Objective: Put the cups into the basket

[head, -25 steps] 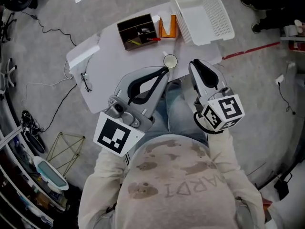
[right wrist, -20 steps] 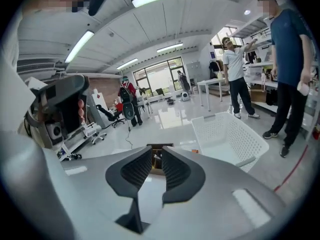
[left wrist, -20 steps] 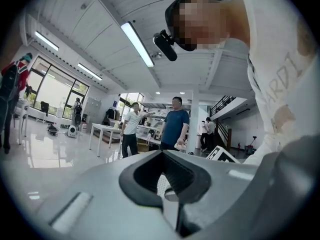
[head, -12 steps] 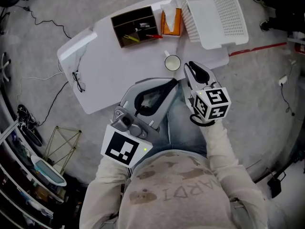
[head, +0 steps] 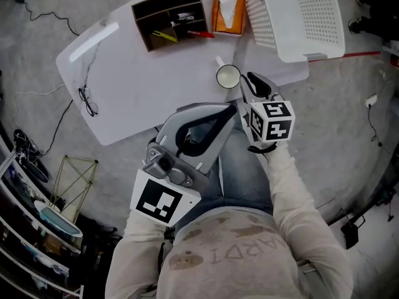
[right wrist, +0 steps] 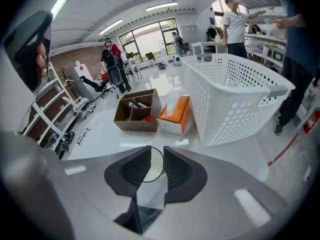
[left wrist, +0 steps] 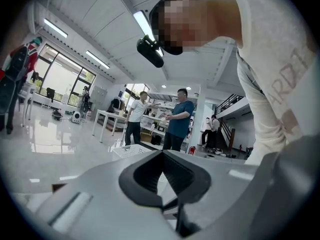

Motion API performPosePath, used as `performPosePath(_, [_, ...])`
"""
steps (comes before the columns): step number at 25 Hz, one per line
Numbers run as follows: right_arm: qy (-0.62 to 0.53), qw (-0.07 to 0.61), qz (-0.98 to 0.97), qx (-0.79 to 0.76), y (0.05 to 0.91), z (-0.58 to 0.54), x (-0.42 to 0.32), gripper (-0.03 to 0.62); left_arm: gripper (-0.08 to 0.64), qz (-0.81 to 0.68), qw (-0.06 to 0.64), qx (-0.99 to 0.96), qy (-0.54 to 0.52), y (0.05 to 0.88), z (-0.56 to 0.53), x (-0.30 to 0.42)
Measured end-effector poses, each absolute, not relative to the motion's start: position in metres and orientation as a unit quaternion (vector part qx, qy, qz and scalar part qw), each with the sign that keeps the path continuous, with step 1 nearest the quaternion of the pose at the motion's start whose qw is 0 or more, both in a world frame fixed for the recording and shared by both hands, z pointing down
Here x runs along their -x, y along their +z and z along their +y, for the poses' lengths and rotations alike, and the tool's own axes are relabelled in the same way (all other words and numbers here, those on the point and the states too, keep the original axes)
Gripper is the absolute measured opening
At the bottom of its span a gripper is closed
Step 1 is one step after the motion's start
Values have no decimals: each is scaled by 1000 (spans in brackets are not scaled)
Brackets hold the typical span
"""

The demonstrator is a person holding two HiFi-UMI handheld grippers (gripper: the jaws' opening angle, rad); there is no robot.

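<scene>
A single white cup [head: 228,76] stands upright near the front edge of the white table [head: 137,86]. The white mesh basket [head: 298,18] sits at the table's far right corner, empty as far as I see. My right gripper [head: 245,80] has its tips just right of the cup; in the right gripper view its jaws stand a narrow gap apart, and the cup's rim [right wrist: 156,165] shows through that gap, beyond my right gripper [right wrist: 157,151]. My left gripper [head: 233,108] hangs below the table edge, over my lap, and in its own view my left gripper [left wrist: 162,155] is shut on nothing.
A brown organiser box [head: 169,18] with pens and an orange tissue box [head: 225,14] stand at the back, left of the basket [right wrist: 235,91]. Glasses [head: 86,99] and a cable lie at the table's left. People stand far off in the room [left wrist: 176,119].
My right gripper has moved forward from my lap to the cup's right side. The left gripper's tips have crept a little toward the table edge.
</scene>
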State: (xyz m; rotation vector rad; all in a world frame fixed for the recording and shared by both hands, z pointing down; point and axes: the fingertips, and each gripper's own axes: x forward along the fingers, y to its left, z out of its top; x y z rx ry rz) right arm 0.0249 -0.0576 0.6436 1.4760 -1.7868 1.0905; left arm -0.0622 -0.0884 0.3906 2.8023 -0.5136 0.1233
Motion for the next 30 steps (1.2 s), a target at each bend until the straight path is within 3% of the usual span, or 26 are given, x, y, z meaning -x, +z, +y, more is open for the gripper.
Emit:
performPosePath(19, [443, 407, -619, -505, 726, -59, -18, 112, 2, -210, 164, -963, 41, 420, -103, 80])
performPosePath(30, [469, 433, -591, -493, 752, -54, -12, 114, 2, -220, 167, -960, 47, 427, -107, 90])
